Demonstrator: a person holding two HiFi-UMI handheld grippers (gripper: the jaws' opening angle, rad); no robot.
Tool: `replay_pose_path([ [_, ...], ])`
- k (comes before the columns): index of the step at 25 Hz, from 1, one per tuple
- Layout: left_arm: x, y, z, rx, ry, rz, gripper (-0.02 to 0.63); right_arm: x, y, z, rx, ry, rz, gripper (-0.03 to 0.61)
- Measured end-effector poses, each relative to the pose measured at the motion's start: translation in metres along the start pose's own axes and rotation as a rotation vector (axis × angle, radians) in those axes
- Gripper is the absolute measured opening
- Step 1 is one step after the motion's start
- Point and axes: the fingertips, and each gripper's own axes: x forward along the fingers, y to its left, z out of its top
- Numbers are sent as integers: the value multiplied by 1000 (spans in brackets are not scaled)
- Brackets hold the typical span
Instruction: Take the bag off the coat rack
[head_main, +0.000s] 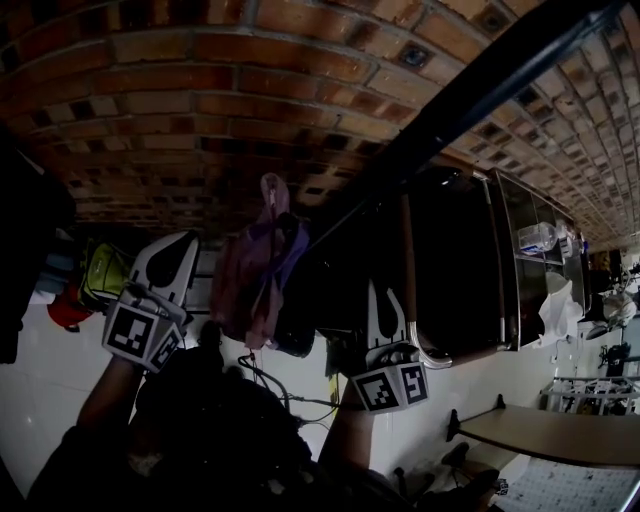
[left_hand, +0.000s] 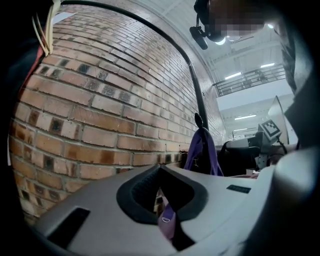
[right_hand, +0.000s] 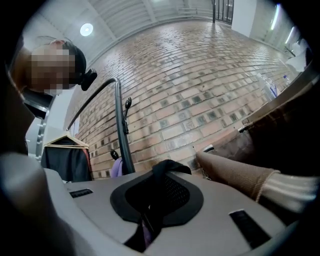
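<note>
Where the black metal coat rack slants across the red brick wall, the soft purple fabric bag hangs from one of its hooks. The bag is narrow and crumpled, its top bunched over the hook and a darker part at its lower right.

At far left a yellow-green object sits low against the wall. The left gripper stands just left of the bag, its jaws closed on a thin purple strap. The right gripper is just right of the bag and nearer, its jaws pressed together on a black strap that loops over their tips.

Further right a tall dark cabinet stands close beside that gripper, leaving little room on that side. A pale wooden desk lies nearer, at far right. The brick wall closes the far side.
</note>
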Motion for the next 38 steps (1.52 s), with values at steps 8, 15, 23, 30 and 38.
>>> replay_pose_path([
  [8, -31, -23, 2, 11, 7, 28, 18, -39, 12, 0, -22, 21, 34, 26],
  [15, -78, -66, 8, 26, -18, 45, 18, -102, 34, 13, -22, 3, 95, 26],
  [23, -154, -116, 11, 73, -47, 87, 18, -174, 77, 10, -25, 10, 210, 26],
  [30, -201, -131, 18, 79, -102, 103, 18, -218, 103, -2, -13, 20, 241, 26],
  [38, -241, -131, 18, 56, -99, 52, 17, -249, 152, -5, -36, 11, 213, 26],
])
